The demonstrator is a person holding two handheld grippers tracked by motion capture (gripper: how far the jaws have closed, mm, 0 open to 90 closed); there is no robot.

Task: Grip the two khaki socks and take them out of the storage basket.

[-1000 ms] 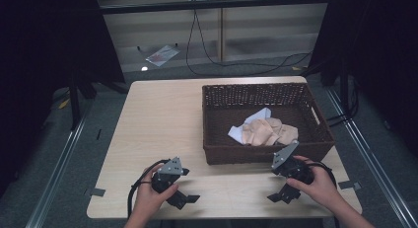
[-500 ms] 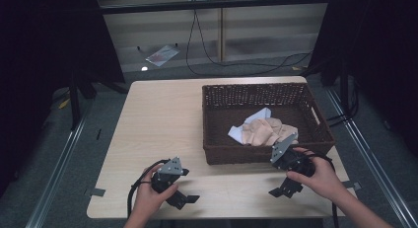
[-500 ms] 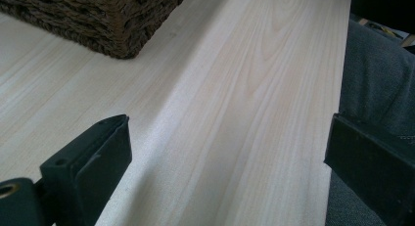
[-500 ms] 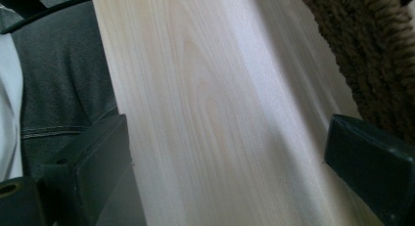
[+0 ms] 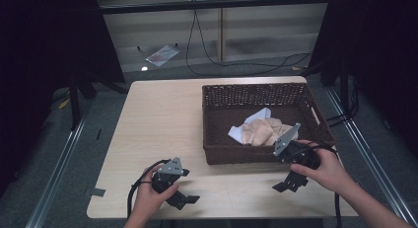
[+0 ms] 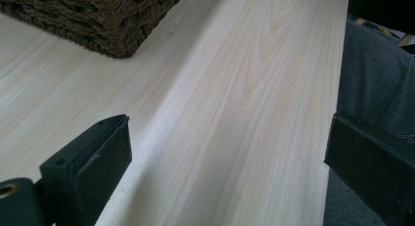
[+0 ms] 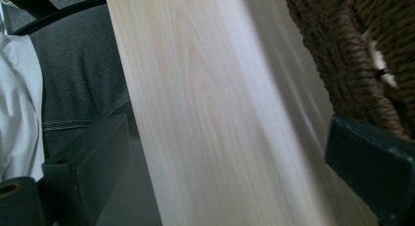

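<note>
- Pale wood table; everything below is placed from the basket.
- Dark wicker basket on the table's right half, holding crumpled beige and white cloth toward its near side.
- Right gripper just in front of the basket's near right corner, jaws spread, nothing between.
- Left gripper near the table's front edge, left of the basket, jaws spread, empty.

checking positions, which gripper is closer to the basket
The right gripper: it sits beside the wicker basket's front wall, while the left gripper rests farther left.
</note>
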